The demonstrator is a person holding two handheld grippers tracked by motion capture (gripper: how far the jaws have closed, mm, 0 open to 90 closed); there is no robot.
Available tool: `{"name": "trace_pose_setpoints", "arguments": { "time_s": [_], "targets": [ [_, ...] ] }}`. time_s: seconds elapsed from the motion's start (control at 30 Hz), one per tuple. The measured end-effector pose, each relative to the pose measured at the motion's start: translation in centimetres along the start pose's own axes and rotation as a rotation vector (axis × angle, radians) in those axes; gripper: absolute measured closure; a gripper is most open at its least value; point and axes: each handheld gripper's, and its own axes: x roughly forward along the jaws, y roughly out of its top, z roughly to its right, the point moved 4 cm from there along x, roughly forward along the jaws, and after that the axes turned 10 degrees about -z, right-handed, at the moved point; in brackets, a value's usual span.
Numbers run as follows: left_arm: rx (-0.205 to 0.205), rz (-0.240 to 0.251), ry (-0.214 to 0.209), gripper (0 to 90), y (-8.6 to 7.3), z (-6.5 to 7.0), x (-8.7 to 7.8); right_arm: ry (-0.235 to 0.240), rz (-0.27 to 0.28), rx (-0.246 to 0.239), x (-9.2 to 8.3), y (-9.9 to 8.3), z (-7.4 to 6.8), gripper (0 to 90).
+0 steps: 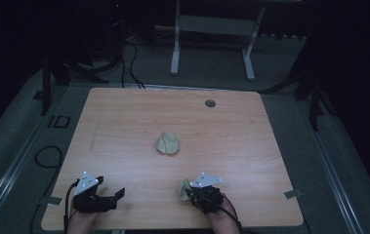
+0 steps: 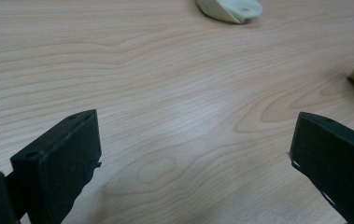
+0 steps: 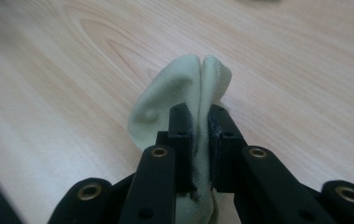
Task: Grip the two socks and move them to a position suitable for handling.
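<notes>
Pale cloth (image 3: 184, 88), seemingly unmarked

The room is dim, its edges lost in darkness. A light wooden table (image 1: 133, 112) with a round cable hole (image 1: 210, 103) stands on grey carpet (image 1: 207, 68). Beyond it stands a white frame (image 1: 212, 29), and black cables (image 1: 124, 63) trail across the floor.

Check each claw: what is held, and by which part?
The right claw pinches a pale green cloth by a gathered fold of its fabric. The left claw stands open over the table, holding nothing.
</notes>
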Motion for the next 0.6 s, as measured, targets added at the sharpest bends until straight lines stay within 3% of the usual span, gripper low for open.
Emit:
{"name": "trace_pose_setpoints", "arguments": {
  "time_s": [0.13, 0.3, 0.4, 0.43, 0.5, 0.6],
  "targets": [
    [0.019, -0.012, -0.004, 2.2, 0.0, 0.5, 0.3, 0.016, -0.028, -0.001, 1.4, -0.6, -0.5, 79.5],
    [0.028, -0.02, -0.011, 2.2, 0.1, 0.8, 0.5, 0.001, -0.014, 0.004, 1.6, -0.6, -0.7, 79.3],
    [0.033, -0.023, -0.023, 2.3, 0.2, 1.2, 0.6, 0.013, -0.01, 0.014, 1.6, -0.6, -0.7, 72.3],
    [0.029, -0.025, -0.03, 2.3, 0.2, 1.4, 0.6, 0.034, -0.014, 0.018, 1.5, -0.6, -0.8, 65.2],
    [0.024, -0.023, -0.067, 2.3, 0.3, 2.0, 0.6, 0.054, -0.004, 0.018, 0.8, -0.3, -1.0, 60.7],
    [0.058, -0.039, -0.1, 2.8, 0.5, 3.4, 0.9, 0.062, 0.041, 0.002, -1.1, 0.5, -0.5, 54.7]
  ]
}}
